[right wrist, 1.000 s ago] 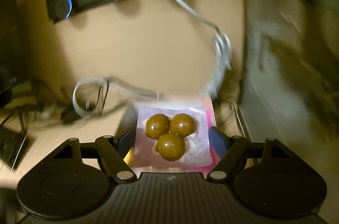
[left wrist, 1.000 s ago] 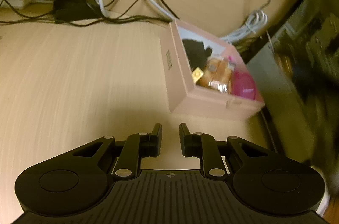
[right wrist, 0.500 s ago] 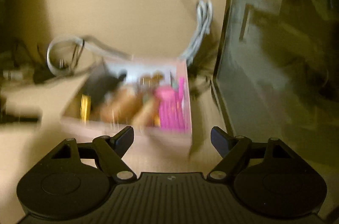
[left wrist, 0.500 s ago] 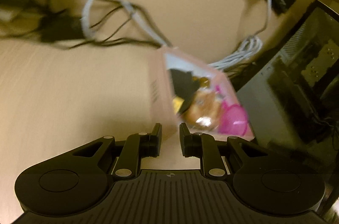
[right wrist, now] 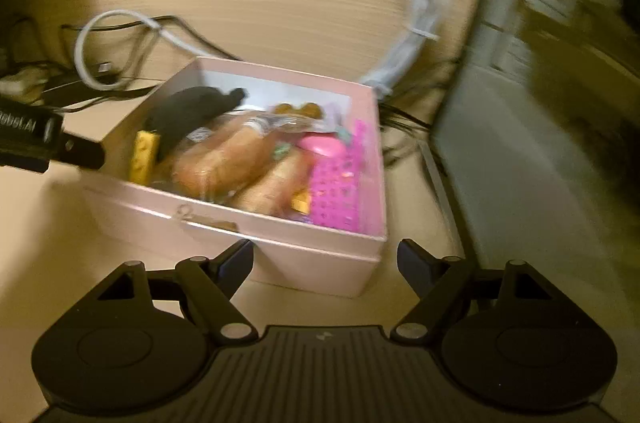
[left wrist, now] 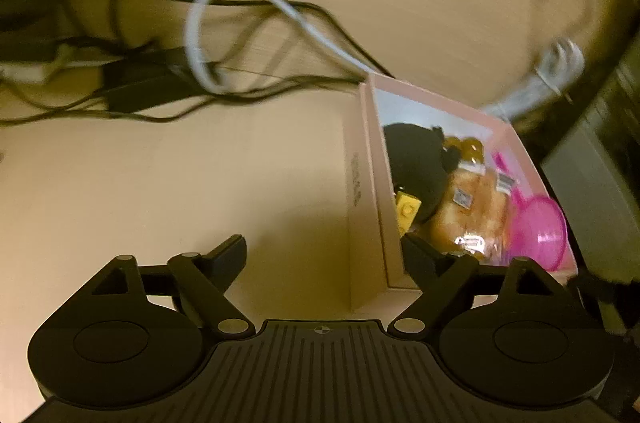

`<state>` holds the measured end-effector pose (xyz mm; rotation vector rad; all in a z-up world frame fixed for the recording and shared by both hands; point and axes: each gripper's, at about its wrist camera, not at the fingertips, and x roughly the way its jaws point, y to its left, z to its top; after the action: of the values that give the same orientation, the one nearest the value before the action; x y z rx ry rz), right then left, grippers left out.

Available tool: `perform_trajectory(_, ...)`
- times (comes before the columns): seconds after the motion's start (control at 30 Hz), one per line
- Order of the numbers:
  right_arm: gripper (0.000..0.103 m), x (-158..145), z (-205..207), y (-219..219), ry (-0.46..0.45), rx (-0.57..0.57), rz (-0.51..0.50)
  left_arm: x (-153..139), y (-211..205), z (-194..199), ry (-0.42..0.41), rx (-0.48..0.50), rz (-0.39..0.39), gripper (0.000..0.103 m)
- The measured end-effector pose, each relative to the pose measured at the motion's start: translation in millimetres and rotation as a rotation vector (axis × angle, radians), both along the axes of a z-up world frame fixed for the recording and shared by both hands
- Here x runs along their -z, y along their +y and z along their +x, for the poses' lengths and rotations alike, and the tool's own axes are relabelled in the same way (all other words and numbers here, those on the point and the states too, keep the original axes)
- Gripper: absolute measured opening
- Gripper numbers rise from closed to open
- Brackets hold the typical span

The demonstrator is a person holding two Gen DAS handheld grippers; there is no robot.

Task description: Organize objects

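Left wrist view: the left gripper (left wrist: 322, 255) is spread wide and holds nothing; its fingers straddle the near left wall of the pale pink open cardboard box (left wrist: 366, 183) on the light wood-grain surface (left wrist: 168, 183).
Contents, left view: a black soft item (left wrist: 416, 155), a small yellow block (left wrist: 407, 210), a clear-wrapped bread roll packet (left wrist: 472, 213), a pack of brown glazed balls (left wrist: 464, 144) and a bright pink plastic bowl (left wrist: 538, 229) all lie inside the box.
Risk, left: closing on the thin wall could, in my judgement, buckle it or drag the box; the inner finger sits close to the bread packet and may crush it.
Right wrist view: the right gripper (right wrist: 325, 261) is equally wide apart and empty, just off the box's front wall (right wrist: 240, 235).
Risk, right: the box appears heaped, so a knock could spill items.
Risk, rear: the looped white cable (right wrist: 116, 51) and tangled black cords (left wrist: 168, 87) lie just behind the box; pushing it back could snag them.
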<state>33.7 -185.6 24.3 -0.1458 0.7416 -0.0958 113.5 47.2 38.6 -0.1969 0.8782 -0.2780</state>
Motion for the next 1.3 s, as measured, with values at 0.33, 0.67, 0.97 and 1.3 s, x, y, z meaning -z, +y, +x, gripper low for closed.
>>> perform_trajectory(0.33, 0.08, -2.4, 40.2, 43.6, 0.001, -0.02, 0.023, 3.3, 42.2, 34.0, -0.033, -0.061, 0.024, 0.101)
perform_trajectory(0.67, 0.103, -10.4, -1.0, 46.9, 0.02, 0.052, 0.083, -24.3, 63.2, -14.2, -0.181, 0.003, 0.039, 0.099)
perform_trajectory(0.97, 0.103, 24.8, -82.1, 70.1, 0.139, 0.148, 0.096, 18.0, 58.0, -101.3, -0.076, 0.16, 0.089, 0.099)
perform_trajectory(1.3, 0.103, 34.8, -103.5, 73.0, 0.09, 0.09, 0.064, 37.5, 43.0, -136.4, -0.139, 0.088, 0.193, 0.099)
